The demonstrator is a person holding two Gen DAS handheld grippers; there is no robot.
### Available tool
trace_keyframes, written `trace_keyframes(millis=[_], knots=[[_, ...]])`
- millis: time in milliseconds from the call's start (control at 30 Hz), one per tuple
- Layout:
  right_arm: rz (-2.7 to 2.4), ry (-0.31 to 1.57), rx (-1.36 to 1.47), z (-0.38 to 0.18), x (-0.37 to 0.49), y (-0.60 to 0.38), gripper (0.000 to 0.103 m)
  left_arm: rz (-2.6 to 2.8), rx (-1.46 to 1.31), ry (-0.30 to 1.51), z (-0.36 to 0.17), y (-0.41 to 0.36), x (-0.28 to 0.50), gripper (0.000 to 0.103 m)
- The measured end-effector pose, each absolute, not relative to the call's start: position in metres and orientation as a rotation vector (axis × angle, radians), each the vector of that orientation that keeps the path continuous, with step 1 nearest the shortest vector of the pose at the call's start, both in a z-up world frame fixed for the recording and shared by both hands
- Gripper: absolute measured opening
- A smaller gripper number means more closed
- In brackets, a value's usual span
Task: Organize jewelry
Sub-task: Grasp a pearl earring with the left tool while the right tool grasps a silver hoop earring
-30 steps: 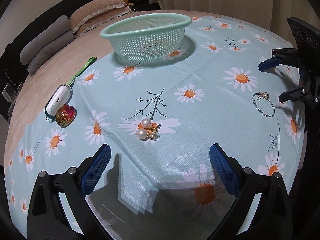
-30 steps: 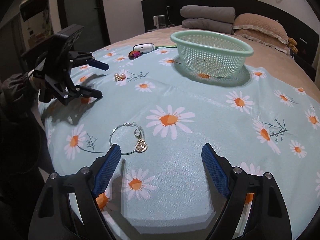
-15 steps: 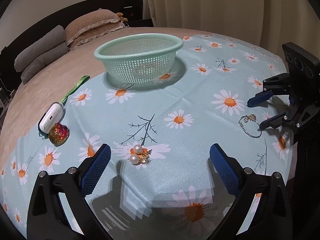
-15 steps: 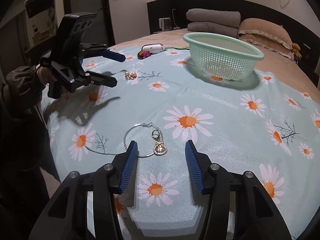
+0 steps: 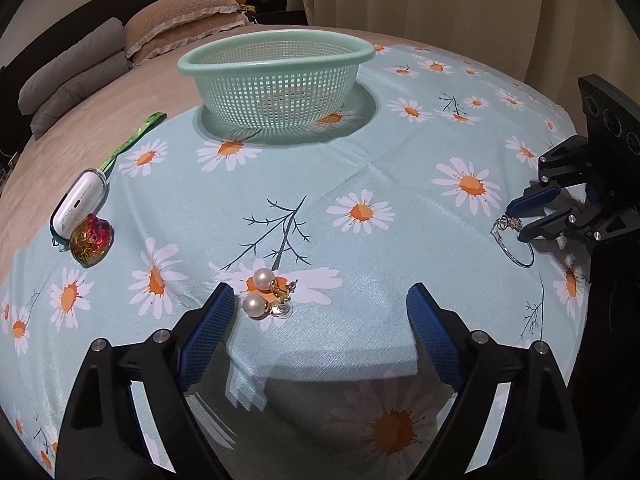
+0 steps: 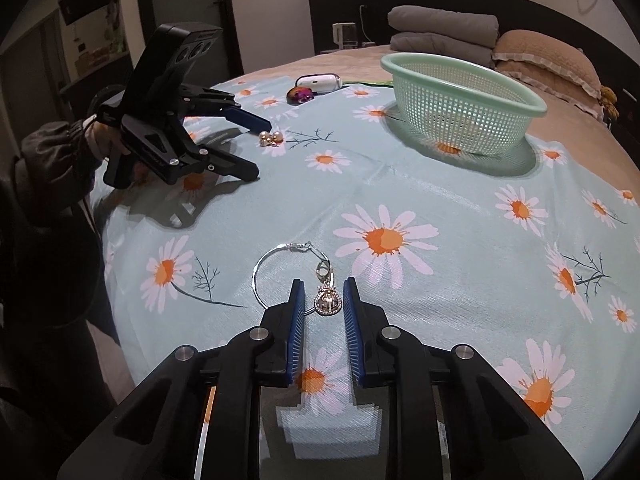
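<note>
Right gripper (image 6: 324,298) had its fingers narrowed around the bracelet's (image 6: 280,276) gold charm (image 6: 327,302), a small gap on each side, hoop lying off toward 11 o'clock. Left gripper (image 5: 316,318) was spread wide, pearl earrings (image 5: 266,294) just inside its left finger at 10 o'clock. Farther out at 12 sat the green basket (image 5: 276,84) on the daisy cloth (image 5: 400,160).

We see a basket (image 5: 276,80) standing on a cloth (image 5: 400,184) spread over a bed. Nearer us than the basket lie earrings (image 5: 266,294); to the basket's left, a case (image 5: 78,204); to its right, a bracelet (image 5: 512,242).
</note>
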State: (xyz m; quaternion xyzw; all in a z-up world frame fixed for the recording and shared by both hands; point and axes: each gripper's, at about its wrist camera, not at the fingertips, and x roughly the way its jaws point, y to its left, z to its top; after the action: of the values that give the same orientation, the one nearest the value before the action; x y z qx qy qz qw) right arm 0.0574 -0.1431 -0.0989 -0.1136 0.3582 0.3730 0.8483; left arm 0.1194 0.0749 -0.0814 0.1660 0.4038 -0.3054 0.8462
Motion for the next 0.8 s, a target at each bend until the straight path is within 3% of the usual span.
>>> trace_keyframes(millis=[33,267,367,500,600,800], knots=[[0.779,0.753,-0.246,-0.099,0.058,-0.143,0.013,-0.638,0.345,0.858,-0.081,0.075,0.121,0.079],[0.791,0.788,-0.218,-0.098,0.063,-0.146,0.013,-0.608,0.319,0.877,-0.079,0.079,0.121,0.062],[0.799,0.79,-0.225,-0.097,0.063,-0.146,0.013,-0.641,0.319,0.885,-0.078,0.077,0.118,0.045],[0.816,0.811,-0.217,-0.096,0.063,-0.148,0.013,-0.642,0.319,0.902,-0.077,0.077,0.118,0.04],[0.824,0.82,-0.211,-0.095,0.063,-0.149,0.013,-0.656,0.305,0.915,-0.076,0.078,0.118,0.024],[0.849,0.815,-0.219,-0.09,0.059,-0.149,0.013,-0.65,0.319,0.908,-0.076,0.077,0.112,0.012]])
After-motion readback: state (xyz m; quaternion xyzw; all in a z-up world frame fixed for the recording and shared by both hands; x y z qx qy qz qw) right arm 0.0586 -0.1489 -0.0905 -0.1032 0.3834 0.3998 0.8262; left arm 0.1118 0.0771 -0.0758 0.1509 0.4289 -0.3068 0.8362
